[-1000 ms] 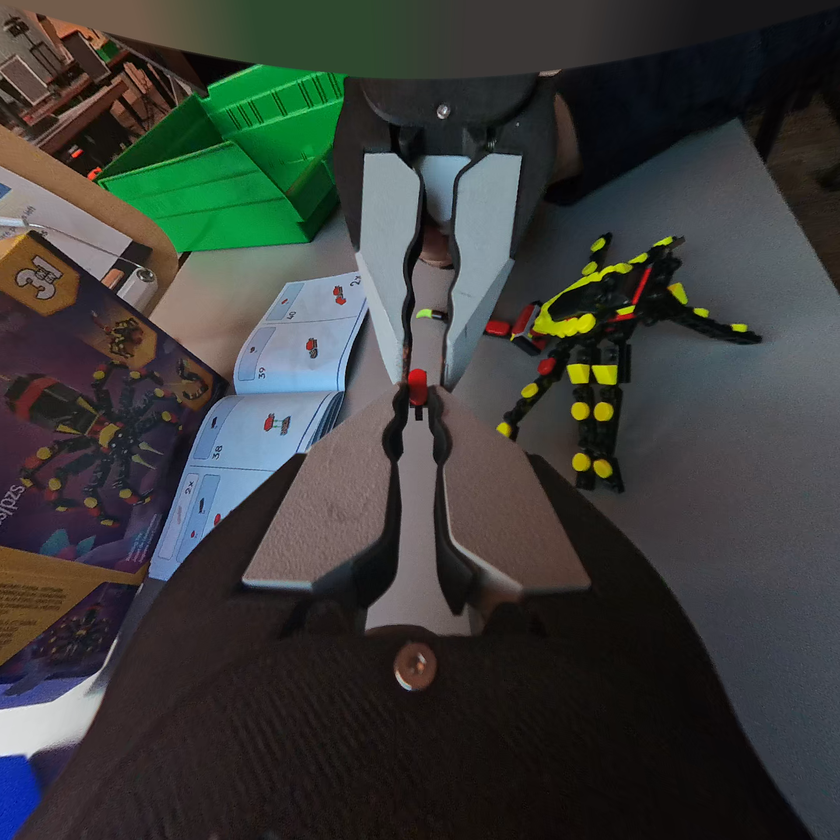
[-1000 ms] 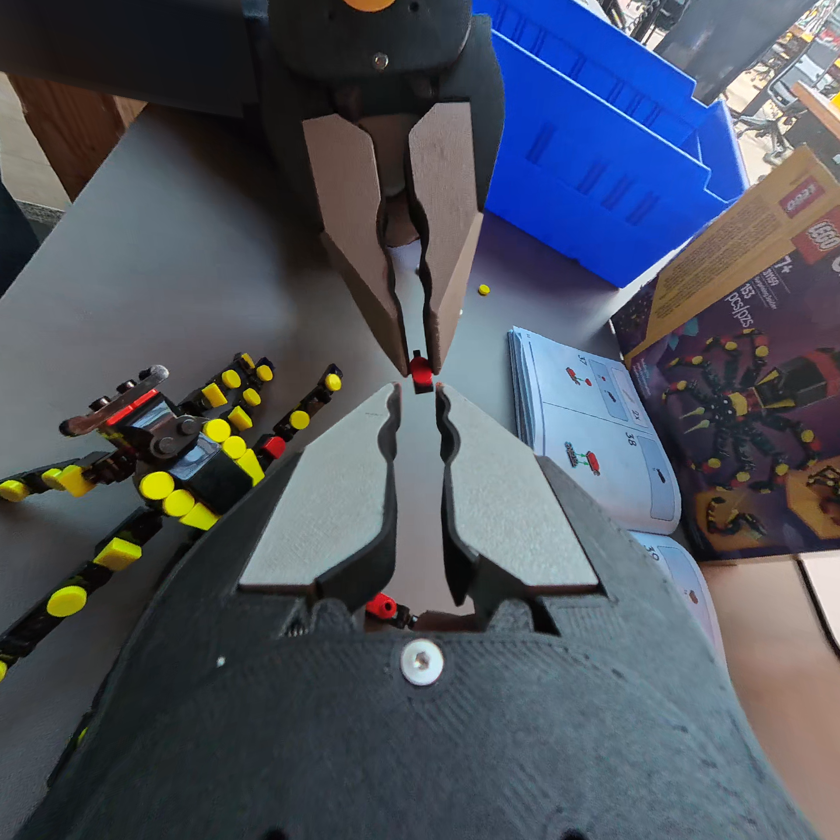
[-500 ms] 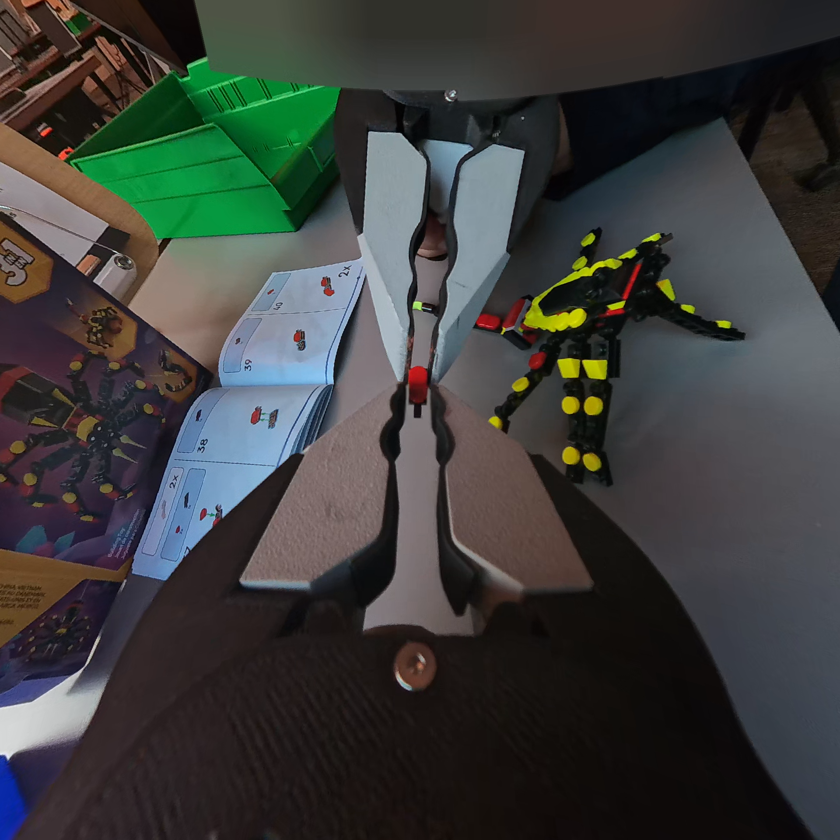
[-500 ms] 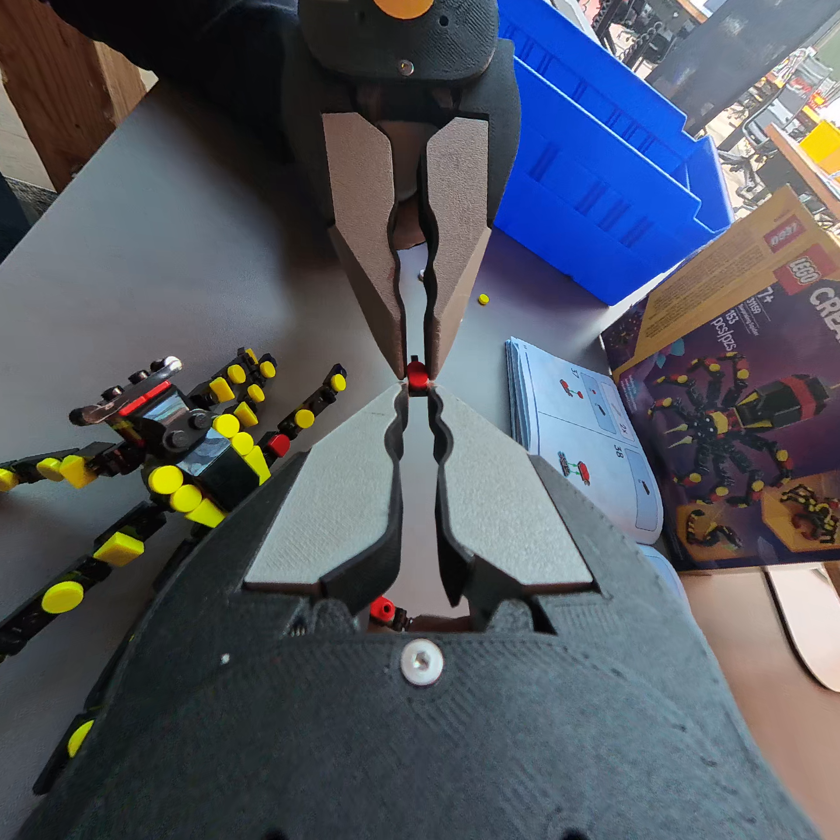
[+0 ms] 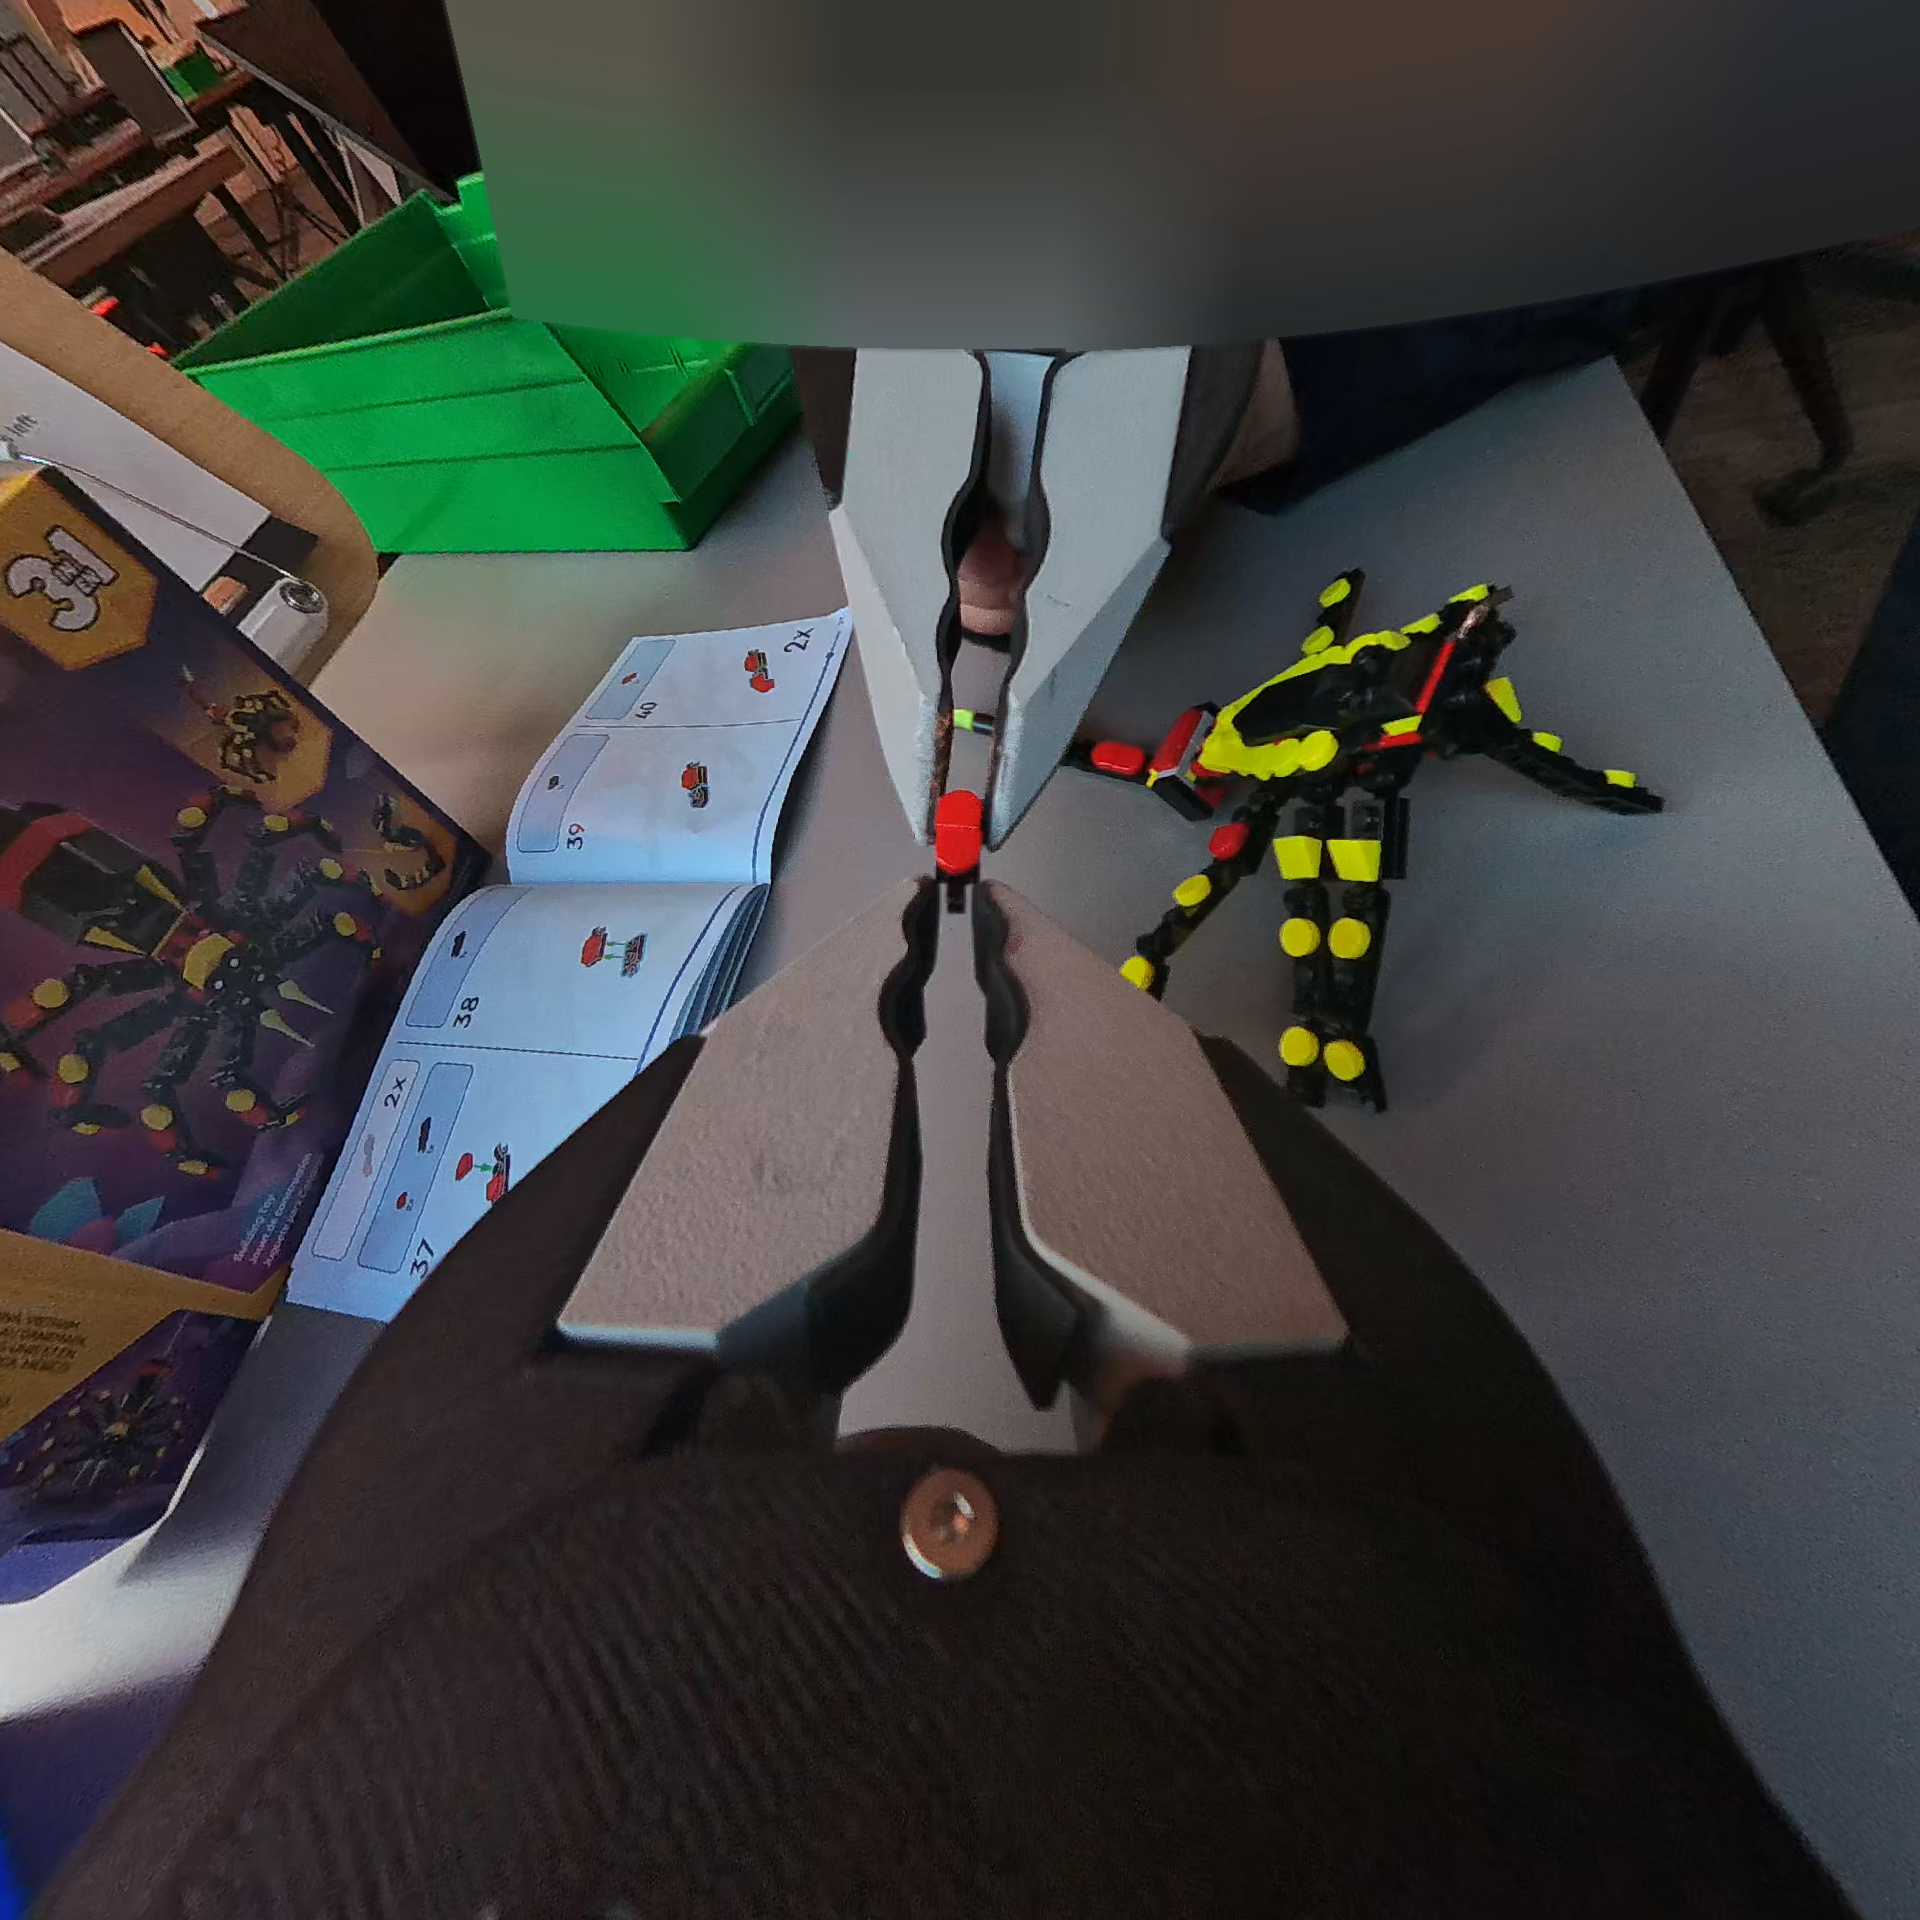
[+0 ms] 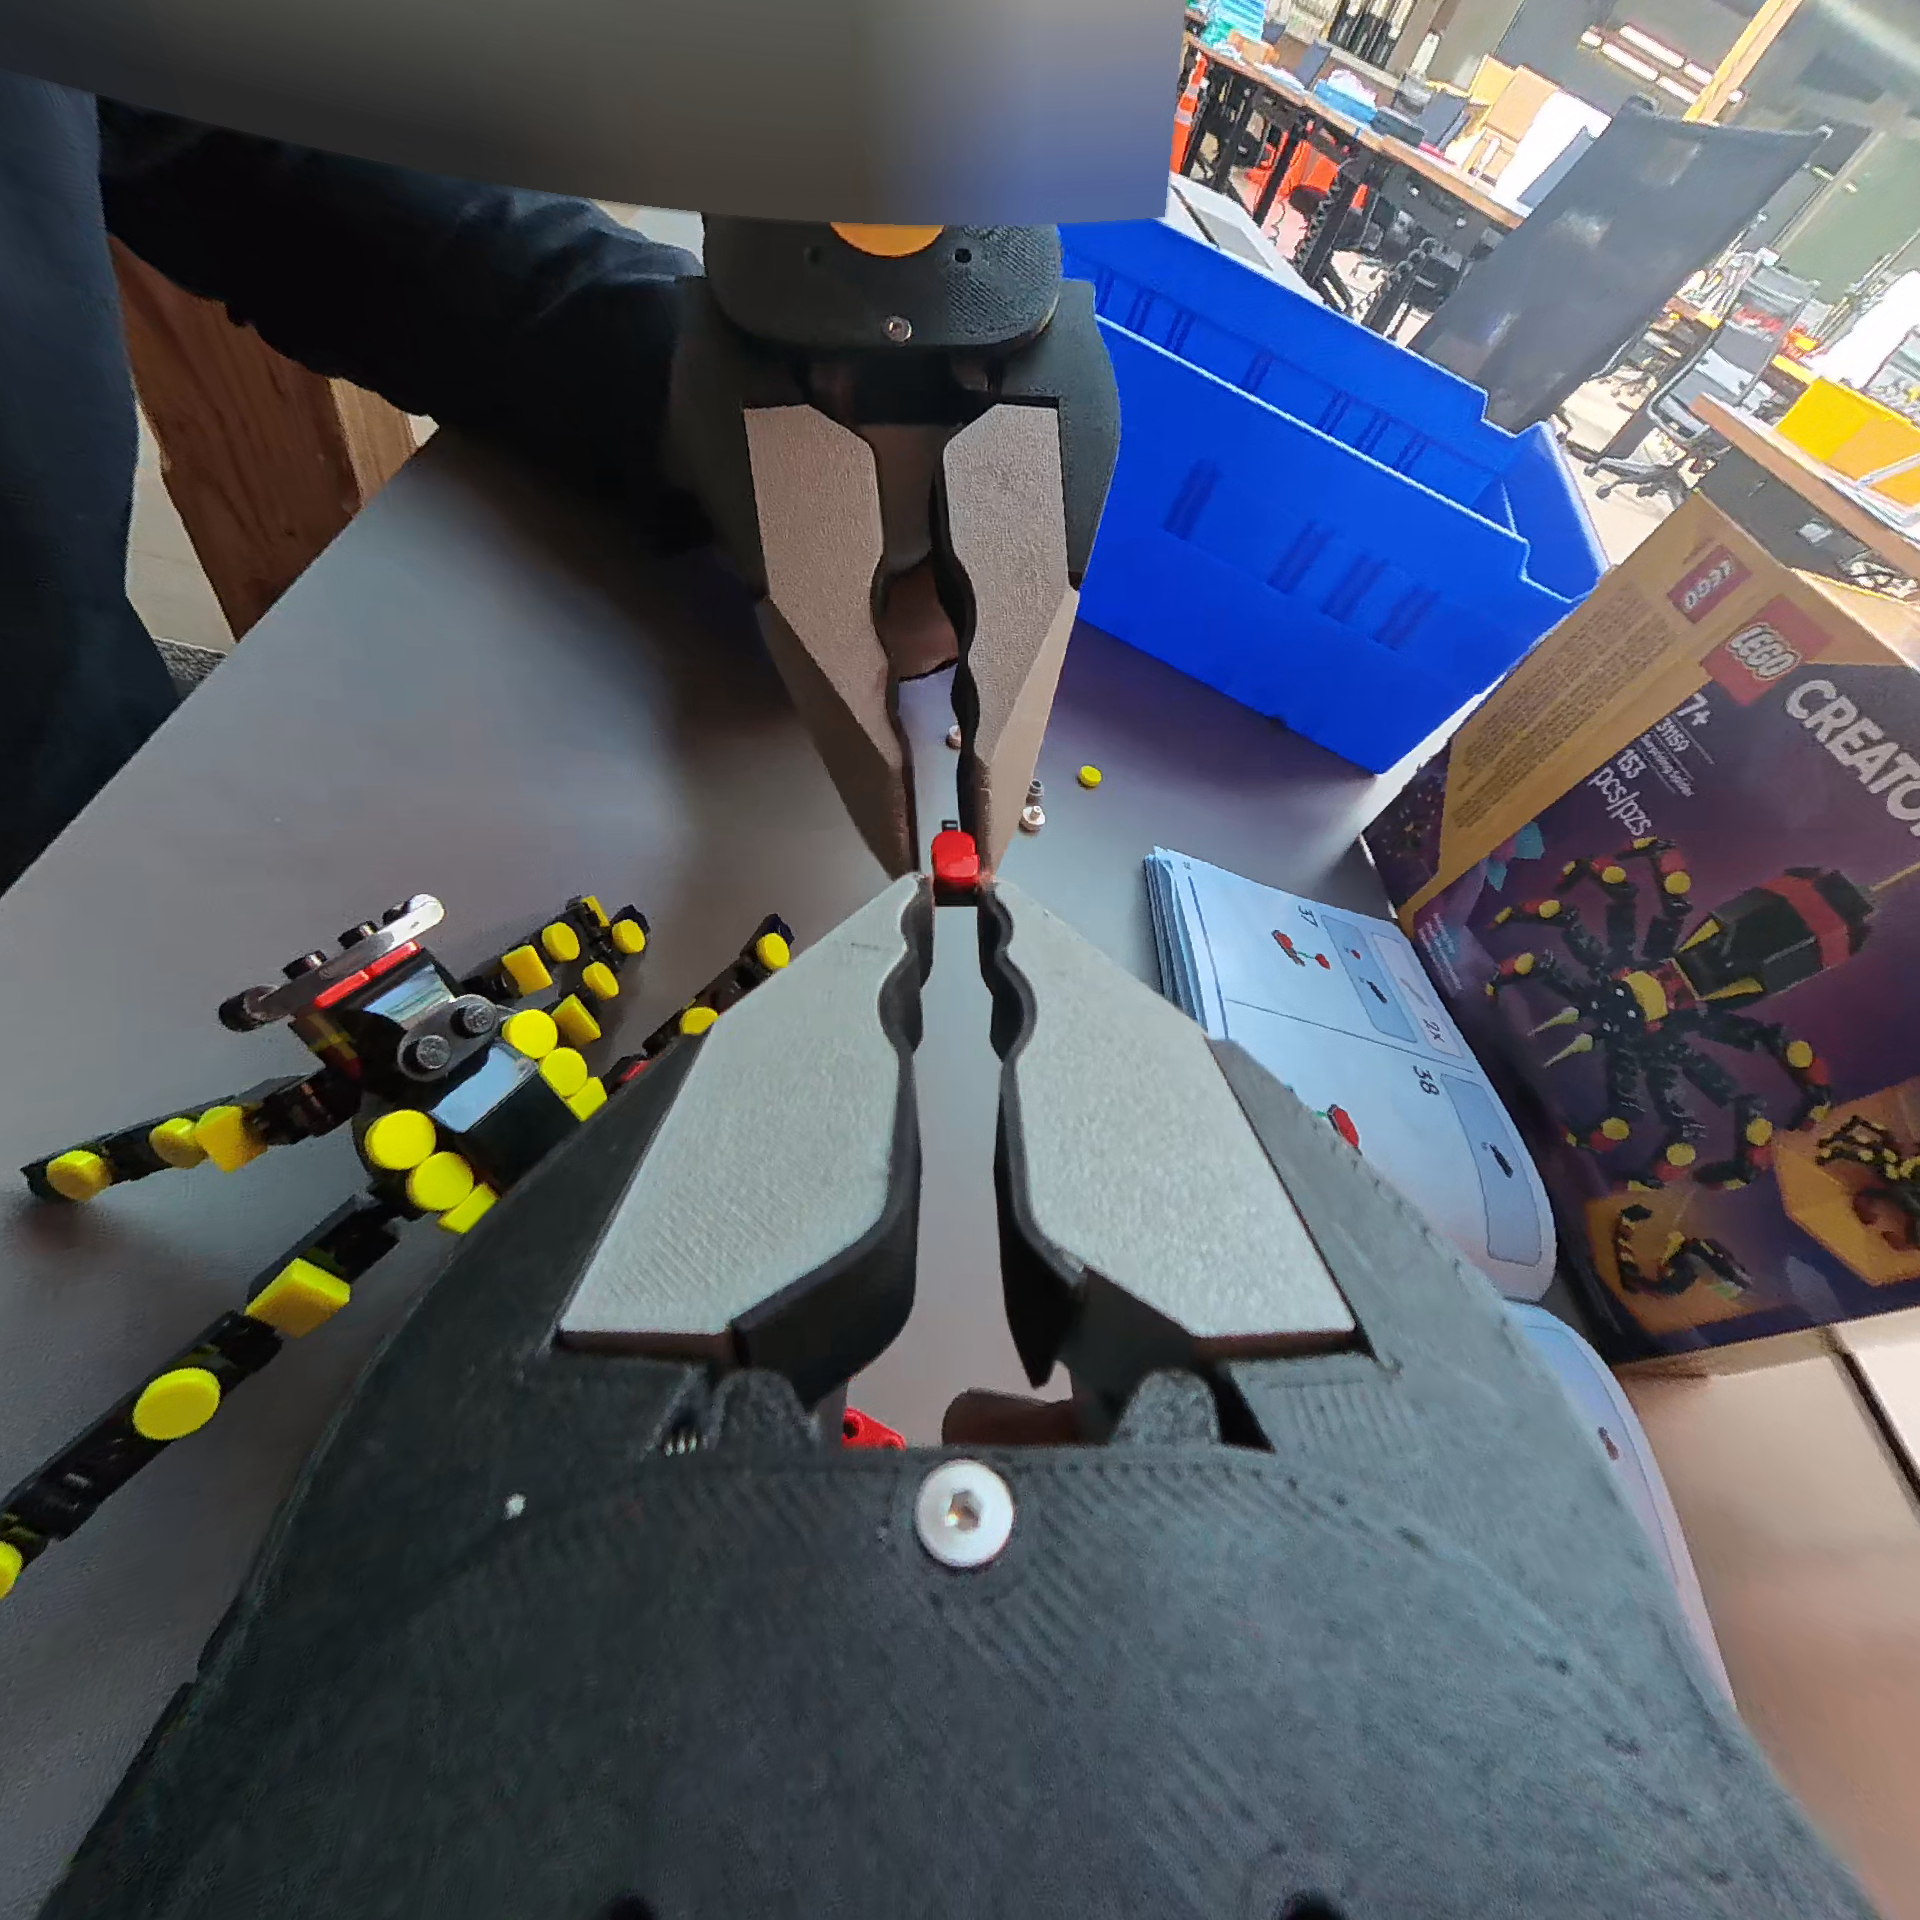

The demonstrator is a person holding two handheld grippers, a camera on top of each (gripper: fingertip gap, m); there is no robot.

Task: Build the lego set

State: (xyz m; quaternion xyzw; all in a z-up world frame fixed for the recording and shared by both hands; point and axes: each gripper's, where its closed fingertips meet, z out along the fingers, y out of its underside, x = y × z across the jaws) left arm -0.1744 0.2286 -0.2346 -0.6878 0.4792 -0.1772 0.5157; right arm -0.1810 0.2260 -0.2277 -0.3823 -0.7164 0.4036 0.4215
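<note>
My left gripper [image 5: 954,896] and right gripper [image 5: 962,836] meet tip to tip above the grey table [image 5: 1558,1299]. A small red piece [image 5: 957,826] with a black stub below it sits between them. The left jaws are shut on the black stub, and the right jaws are shut on the red top. In the right wrist view the red piece [image 6: 954,862] sits at my right gripper's tips [image 6: 954,902], with the left gripper [image 6: 940,854] coming in from above. The black-and-yellow spider model [image 5: 1340,790] lies on the table beside them and also shows in the right wrist view [image 6: 416,1070].
An open instruction booklet [image 5: 623,935] and the set's box [image 5: 187,935] lie on one side. A green bin [image 5: 468,436] and a blue bin [image 6: 1299,540] stand at the table's ends. A yellow stud [image 6: 1088,775] and small grey parts [image 6: 1032,821] lie loose near the blue bin. The yellow stud [image 6: 1088,775] is about 15 cm from both grippers' fingertips.
My right gripper was open around the red piece one second ago and has closed on it. Both grippers have risen a little, and the red piece now sits farther out of the left tips.
</note>
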